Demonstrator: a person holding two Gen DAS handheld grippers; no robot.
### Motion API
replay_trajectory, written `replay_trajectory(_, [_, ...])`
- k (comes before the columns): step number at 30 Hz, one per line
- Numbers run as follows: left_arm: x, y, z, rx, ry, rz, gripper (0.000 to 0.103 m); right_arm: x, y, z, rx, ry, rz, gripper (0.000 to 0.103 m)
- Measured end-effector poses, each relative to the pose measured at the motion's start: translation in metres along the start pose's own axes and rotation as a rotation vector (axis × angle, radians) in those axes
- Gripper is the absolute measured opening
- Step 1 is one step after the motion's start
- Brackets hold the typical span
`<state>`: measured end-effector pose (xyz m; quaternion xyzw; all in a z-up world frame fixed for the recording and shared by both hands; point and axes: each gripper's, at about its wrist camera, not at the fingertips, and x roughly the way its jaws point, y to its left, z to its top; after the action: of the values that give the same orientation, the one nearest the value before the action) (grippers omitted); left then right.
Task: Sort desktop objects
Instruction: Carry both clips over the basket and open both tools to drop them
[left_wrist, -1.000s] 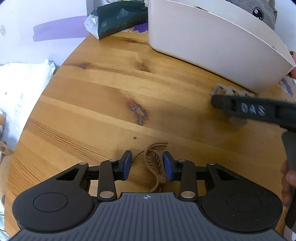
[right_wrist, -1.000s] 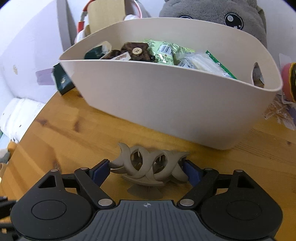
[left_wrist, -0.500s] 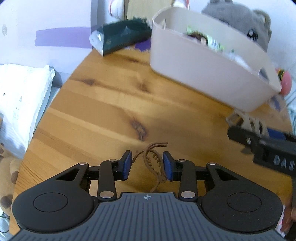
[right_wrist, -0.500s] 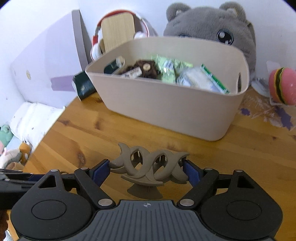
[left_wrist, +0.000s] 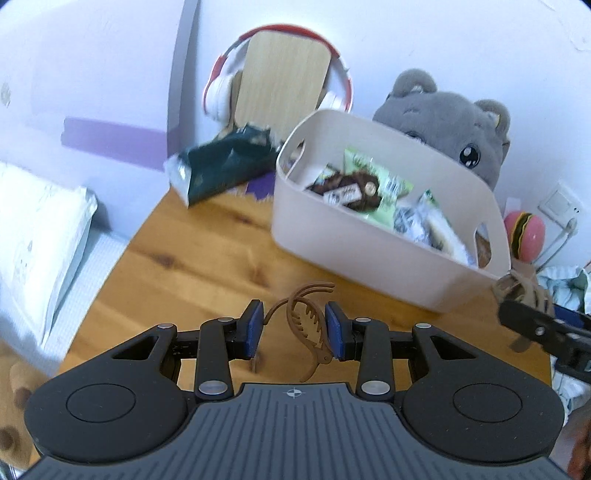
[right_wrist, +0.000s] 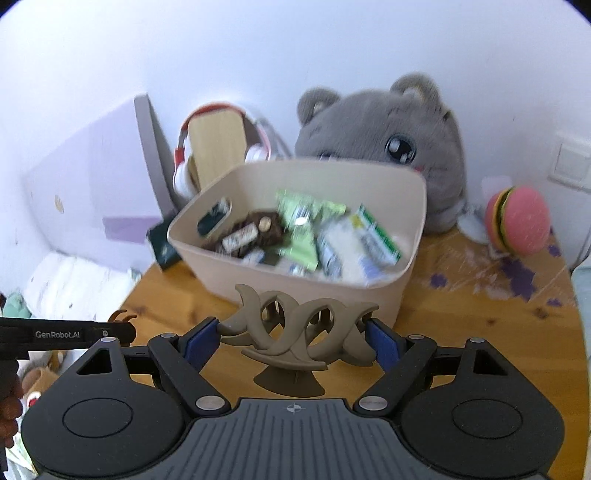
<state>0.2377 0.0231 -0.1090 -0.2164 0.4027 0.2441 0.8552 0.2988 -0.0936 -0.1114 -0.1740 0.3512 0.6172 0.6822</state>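
My left gripper is shut on a thin brown hair claw clip and holds it in the air above the wooden table. My right gripper is shut on a large taupe hair claw clip, also lifted, just in front of the beige storage bin. The bin holds snack packets and wrapped items. The right gripper with its clip shows at the right edge of the left wrist view. The left gripper shows at the left edge of the right wrist view.
A grey plush cat and red-white headphones on a wooden stand sit behind the bin. A dark green packet lies left of the bin. A pink burger toy sits at the back right. A bed lies left of the table.
Both grippers have risen from the table with their clips and tilted up, so the inside of the bin now shows. The grips have not changed.
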Motion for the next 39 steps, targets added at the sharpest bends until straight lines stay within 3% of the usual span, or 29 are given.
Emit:
replay_trajectory(9, [0.009,-0.014,0.063,-0.003,-0.06,-0.073,0.037,-0.009,-0.013,0.04,0.011,-0.084,-0.028,0.083])
replay_trajectory(14, [0.017,-0.037,0.097,0.062,-0.116,-0.092,0.037,0.001,-0.011,0.064,-0.028,-0.109,-0.045,0.083])
replay_trajectory(20, [0.047,-0.059,0.123,0.133,-0.124,-0.073,0.037,0.022,-0.012,0.09,-0.014,-0.124,-0.059,0.083])
replay_trajectory(32, [0.117,-0.074,0.125,0.216,0.003,-0.041,0.037,0.083,-0.018,0.103,-0.009,-0.04,-0.105,0.083])
replay_trajectory(39, [0.135,-0.08,0.119,0.239,0.066,-0.038,0.038,0.107,-0.022,0.097,-0.003,0.038,-0.121,0.083])
